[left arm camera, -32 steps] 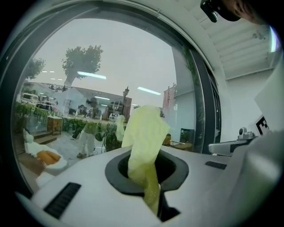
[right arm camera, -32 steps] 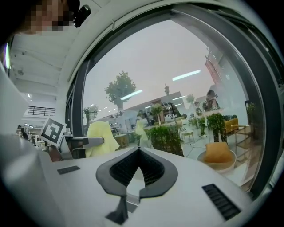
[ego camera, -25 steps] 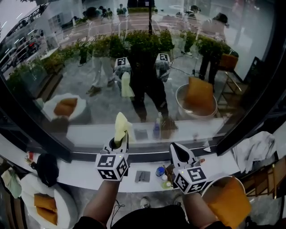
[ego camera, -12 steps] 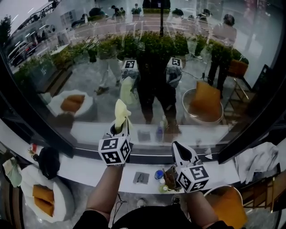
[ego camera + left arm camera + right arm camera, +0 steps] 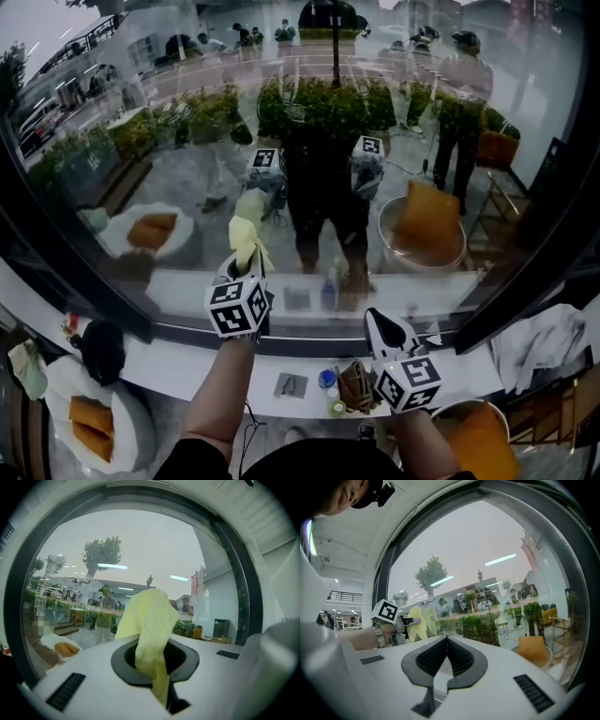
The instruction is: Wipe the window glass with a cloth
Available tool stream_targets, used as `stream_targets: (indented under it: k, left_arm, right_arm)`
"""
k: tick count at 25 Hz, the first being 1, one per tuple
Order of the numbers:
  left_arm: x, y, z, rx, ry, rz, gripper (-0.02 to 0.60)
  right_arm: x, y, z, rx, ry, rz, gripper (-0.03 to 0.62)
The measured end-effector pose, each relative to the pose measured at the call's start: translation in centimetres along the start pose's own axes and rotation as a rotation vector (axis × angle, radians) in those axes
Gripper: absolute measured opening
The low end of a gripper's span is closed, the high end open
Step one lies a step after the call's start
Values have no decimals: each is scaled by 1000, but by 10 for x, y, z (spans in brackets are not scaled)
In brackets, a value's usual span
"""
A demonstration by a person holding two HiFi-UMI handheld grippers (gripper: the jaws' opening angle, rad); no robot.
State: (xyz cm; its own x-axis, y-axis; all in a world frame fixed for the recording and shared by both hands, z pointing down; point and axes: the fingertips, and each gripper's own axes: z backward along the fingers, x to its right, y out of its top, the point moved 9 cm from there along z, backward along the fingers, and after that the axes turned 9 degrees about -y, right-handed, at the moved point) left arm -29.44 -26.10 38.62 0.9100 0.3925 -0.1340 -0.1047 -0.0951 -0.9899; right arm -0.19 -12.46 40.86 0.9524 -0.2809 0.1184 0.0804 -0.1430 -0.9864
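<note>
L gripper [image 5: 245, 269] has its jaws clamped narrow on the yellow cloth [image 5: 246, 239]. In the left gripper view the cloth [image 5: 150, 620] bunches up out of the L gripper [image 5: 157, 670] and stands in front of the window glass [image 5: 140, 541]. In head view the cloth tip is right at its own reflection in the window glass [image 5: 169, 131]; can't tell if it's actually touching.

R gripper [image 5: 377, 321] is low, near the white sill [image 5: 178, 367]. In its own view the R gripper [image 5: 446, 638] has jaw tips together w/ nothing between, and the cloth [image 5: 415, 623] shows off to the left.

Print: only b/w square marker patterns on the cubes. A red banner outside is too small to read.

Counts:
- 2 grippers and 1 cloth.
- 2 marker cubes, one on L [image 5: 239, 307] and one on R [image 5: 408, 384]. Both also show reflected in the glass.
- 3 small items on the sill betw. the arms: grey card [image 5: 289, 384], blue-capped bottle [image 5: 325, 379], brown lump [image 5: 356, 385].

Vs 1 s ago: L gripper + cloth sit higher in head view, w/ the cloth closer to its reflection. R gripper is about the same, slightly lower. The view has shifted a little too.
</note>
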Motion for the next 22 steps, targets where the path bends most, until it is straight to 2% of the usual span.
stream_targets:
  k: [13, 22]
  left_arm:
    - [14, 3, -21, -16, -5, -25, 28]
    - [44, 7, -36, -28, -55, -45, 28]
  right_arm:
    - [28, -1, -7, 2, -11, -43, 26]
    - [43, 4, -12, 4, 2, -53, 26]
